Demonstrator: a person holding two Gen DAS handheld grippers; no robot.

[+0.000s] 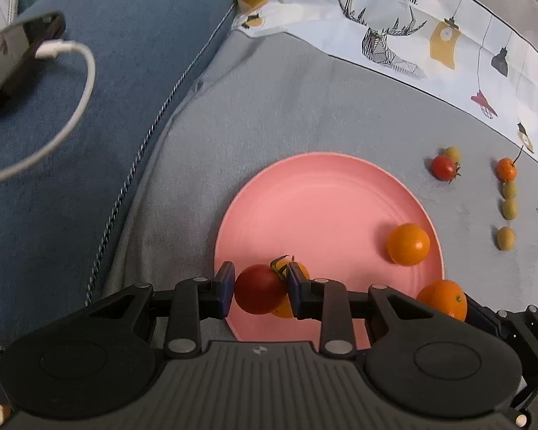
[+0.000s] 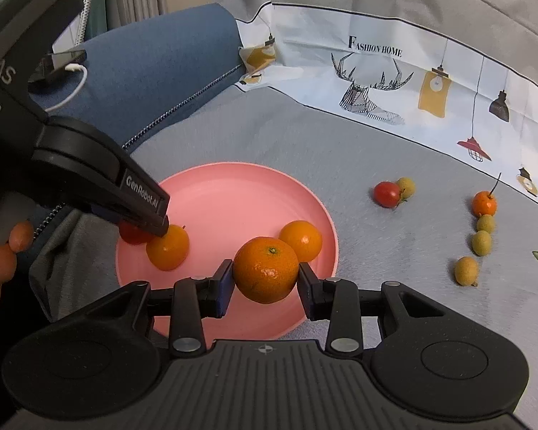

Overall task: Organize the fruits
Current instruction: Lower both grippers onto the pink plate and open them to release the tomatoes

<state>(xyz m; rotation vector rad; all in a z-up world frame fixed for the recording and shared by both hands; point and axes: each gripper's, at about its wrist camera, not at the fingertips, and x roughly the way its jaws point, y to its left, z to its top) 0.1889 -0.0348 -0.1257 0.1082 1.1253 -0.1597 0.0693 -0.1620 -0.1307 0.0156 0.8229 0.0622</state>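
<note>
My left gripper (image 1: 258,292) pinches a red tomato (image 1: 260,288) over the plate's (image 1: 315,193) near-left edge, half hiding an orange fruit (image 2: 168,247) behind. My right gripper (image 2: 265,281) clamps a mandarin (image 2: 265,268) above the near rim.

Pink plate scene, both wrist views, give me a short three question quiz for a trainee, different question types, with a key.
1. True or false: the left claw is shut on a red tomato over the pink plate.
2. Multiple choice: the right claw holds A) a green fruit, B) an orange mandarin, C) nothing.
3. Fill in: the other red tomato lies on the grey cloth, touching a ____ fruit.

Key: 1 true; 2 B; 3 green.
</note>
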